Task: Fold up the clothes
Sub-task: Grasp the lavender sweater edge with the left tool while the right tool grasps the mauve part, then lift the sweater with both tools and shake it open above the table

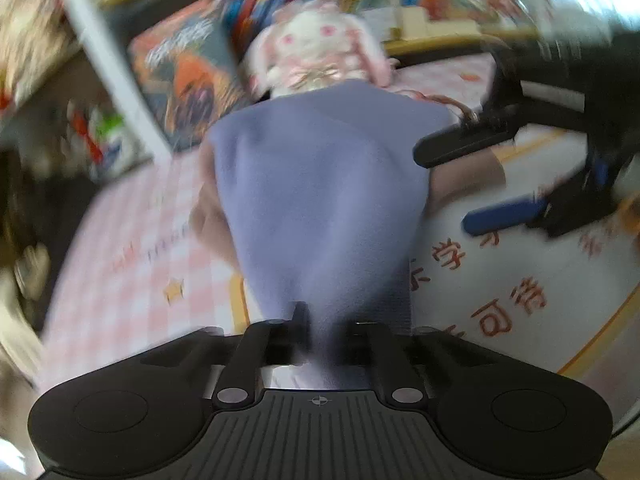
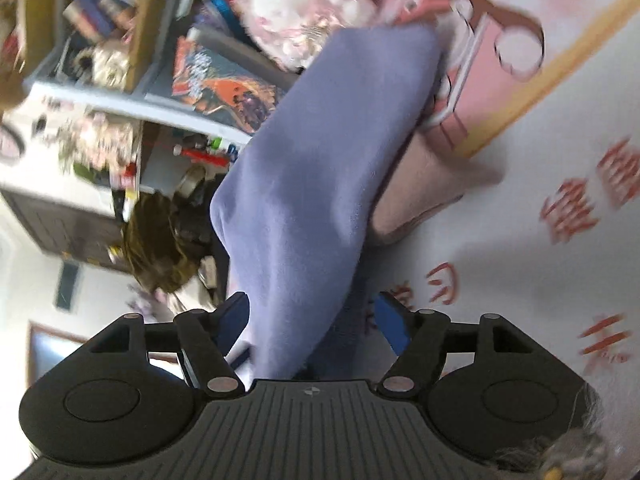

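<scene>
Left gripper [image 1: 324, 320] clamps the purple garment [image 1: 320, 184], which extends straight ahead; right gripper [image 1: 496, 176], jaws apart, alongside.

Bedroom: plush rabbit [image 1: 316, 46]; checked bedsheet [image 1: 132, 248] (pink); bookshelf [image 2: 120, 12]

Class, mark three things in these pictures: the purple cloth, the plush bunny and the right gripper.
Purple cloth [image 1: 320, 184]: left wrist view, middle of its hanging panel.
Plush bunny [image 1: 316, 40]: left wrist view, its white face.
Right gripper [image 1: 444, 188]: left wrist view, midway between its black and blue fingertips.
</scene>
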`<state>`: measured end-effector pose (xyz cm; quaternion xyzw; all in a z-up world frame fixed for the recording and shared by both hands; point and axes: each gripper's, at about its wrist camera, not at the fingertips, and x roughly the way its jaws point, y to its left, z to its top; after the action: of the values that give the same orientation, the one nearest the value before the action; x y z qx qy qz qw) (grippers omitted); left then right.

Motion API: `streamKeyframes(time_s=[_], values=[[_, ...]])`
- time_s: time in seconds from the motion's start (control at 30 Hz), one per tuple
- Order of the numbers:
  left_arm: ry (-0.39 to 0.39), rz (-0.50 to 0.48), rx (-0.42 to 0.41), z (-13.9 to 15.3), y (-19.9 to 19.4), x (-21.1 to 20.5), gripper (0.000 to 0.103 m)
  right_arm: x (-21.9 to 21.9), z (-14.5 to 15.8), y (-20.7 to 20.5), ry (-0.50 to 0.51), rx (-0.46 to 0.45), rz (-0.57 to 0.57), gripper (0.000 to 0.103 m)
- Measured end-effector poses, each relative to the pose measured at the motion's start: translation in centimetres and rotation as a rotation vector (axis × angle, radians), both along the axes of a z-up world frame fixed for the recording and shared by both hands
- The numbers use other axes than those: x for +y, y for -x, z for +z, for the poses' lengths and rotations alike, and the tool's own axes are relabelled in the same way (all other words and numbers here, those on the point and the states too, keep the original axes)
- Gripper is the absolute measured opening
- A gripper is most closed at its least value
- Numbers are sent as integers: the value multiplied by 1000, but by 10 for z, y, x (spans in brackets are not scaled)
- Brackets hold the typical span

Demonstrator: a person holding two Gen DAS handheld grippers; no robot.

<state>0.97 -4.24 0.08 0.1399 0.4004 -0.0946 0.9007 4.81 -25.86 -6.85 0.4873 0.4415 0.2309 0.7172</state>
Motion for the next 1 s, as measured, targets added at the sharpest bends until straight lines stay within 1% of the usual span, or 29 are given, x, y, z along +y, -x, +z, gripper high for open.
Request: streamKeyframes(time_s=[0.03,0.1,0.2,0.27,0.33,0.37,0.4,0.47,0.5,0.53,0.57,0.63,0.7,0.8,0.83,0.87,0.93,1.0], values=[[84,3,-20,11,3,10,6,1,-2,-3,-28,20,-13,68],[195,-38,-85,37,15,19,5,5,-4,-11,-91,38,-35,68],[285,-125,-186,71,35,22,5,2,-6,-20,-240,35,-125,67],[409,-152,-240,90,46,31,5,-8,-6,-24,-327,35,-213,66],[508,-173,-275,104,55,35,5,-21,-7,-27,-360,54,-285,64],[552,-182,-291,110,59,36,5,-27,-7,-27,-358,65,-313,56],[561,-183,-293,112,62,35,5,-34,-7,-25,-351,73,-338,37],[557,-187,-283,111,63,29,5,-48,-3,-19,-330,66,-382,16],[561,-202,-273,111,63,24,5,-58,2,-16,-318,46,-405,13],[567,-218,-264,111,63,19,5,-70,9,-11,-298,13,-428,12],[583,-246,-259,111,61,13,5,-83,20,-6,-270,-30,-446,11],[626,-322,-259,116,59,-2,5,-109,55,-1,-188,-136,-471,11],[687,-405,-272,127,60,-17,4,-131,102,1,-133,-291,-500,10],[824,-525,-330,152,64,-29,4,-150,180,4,-50,-535,-503,10],[868,-557,-351,159,66,-32,4,-150,206,4,-16,-607,-487,10],[912,-569,-363,164,66,-30,5,-147,230,4,22,-674,-461,10],[1003,-574,-378,169,66,-22,5,-129,274,0,124,-772,-396,10],[1057,-535,-357,163,61,-11,5,-101,296,-11,265,-785,-310,10]])
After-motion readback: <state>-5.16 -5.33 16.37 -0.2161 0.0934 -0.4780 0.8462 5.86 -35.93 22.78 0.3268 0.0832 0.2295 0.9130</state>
